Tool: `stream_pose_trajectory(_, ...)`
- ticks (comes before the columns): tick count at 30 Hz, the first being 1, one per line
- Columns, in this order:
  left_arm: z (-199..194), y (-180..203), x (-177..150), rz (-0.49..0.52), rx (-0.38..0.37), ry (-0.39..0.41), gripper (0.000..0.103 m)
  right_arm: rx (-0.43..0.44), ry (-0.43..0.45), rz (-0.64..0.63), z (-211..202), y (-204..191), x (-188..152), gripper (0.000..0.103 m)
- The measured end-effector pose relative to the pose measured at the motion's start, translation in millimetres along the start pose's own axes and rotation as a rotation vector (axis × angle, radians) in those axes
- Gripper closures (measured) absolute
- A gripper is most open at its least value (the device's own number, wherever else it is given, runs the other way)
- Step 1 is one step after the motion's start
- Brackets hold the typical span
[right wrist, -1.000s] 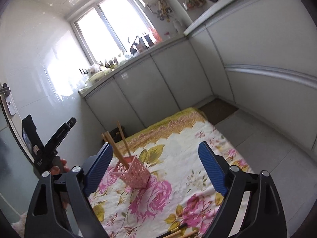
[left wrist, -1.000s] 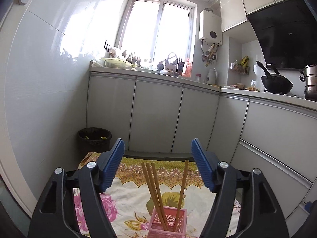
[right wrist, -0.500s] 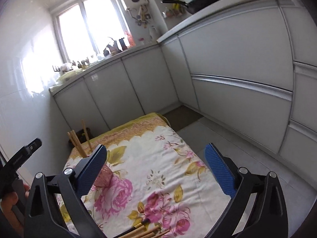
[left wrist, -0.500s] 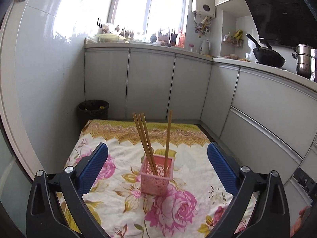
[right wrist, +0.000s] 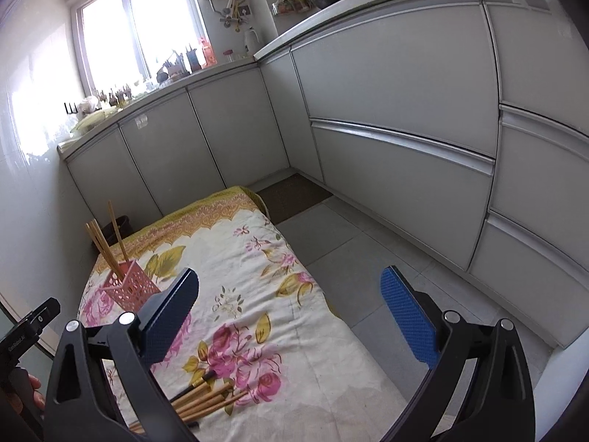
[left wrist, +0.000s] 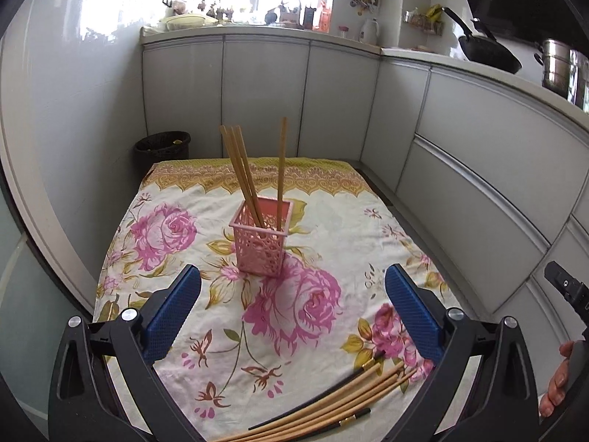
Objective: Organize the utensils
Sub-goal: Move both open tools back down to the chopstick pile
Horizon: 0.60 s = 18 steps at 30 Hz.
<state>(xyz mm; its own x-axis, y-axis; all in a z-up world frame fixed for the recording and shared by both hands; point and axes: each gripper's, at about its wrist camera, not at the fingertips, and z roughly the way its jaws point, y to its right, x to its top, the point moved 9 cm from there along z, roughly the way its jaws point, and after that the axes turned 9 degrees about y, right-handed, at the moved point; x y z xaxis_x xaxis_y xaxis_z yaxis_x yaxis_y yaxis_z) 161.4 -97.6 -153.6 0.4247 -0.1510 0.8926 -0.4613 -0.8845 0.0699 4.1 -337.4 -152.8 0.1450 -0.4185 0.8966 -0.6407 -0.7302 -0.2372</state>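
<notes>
With both the left tongs (left wrist: pixel 292 309) and right tongs (right wrist: pixel 289 305) spread and empty, a careless dive at the loose chopsticks (left wrist: pixel 342 401) just below could scatter them or tip the holder (left wrist: pixel 261 237) ahead.

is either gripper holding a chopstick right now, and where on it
Nothing is held. The left gripper and right gripper both have empty, open jaws; the loose chopsticks lie on the cloth.

Right claw (right wrist: pixel 289 307) open over floral cloth (right wrist: pixel 254 258), loose chopsticks (right wrist: pixel 206 401) near, pink basket (right wrist: pixel 130 287) beyond
</notes>
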Motion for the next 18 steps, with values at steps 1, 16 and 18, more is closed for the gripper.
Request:
stream_pose_trajectory(1, 2.3, 5.1, -4.6, 0.027, -0.017, -0.028, 0.007, 0.001, -0.024, -0.005, 0.1, 2.8, -6.0, 0.007)
stream_pose_trajectory(16, 71.1, 63.3, -78.0, 0.355, -0.257, -0.572, 0.008, 0.044, -0.366, 0.233, 23.6, 35.1, -76.0, 0.007)
stream_pose_trajectory(18, 84.3, 68.2, -93.0, 0.379, -0.277, -0.665, 0.014, 0.041, -0.394, 0.257, 25.5, 37.9, -81.8, 0.007)
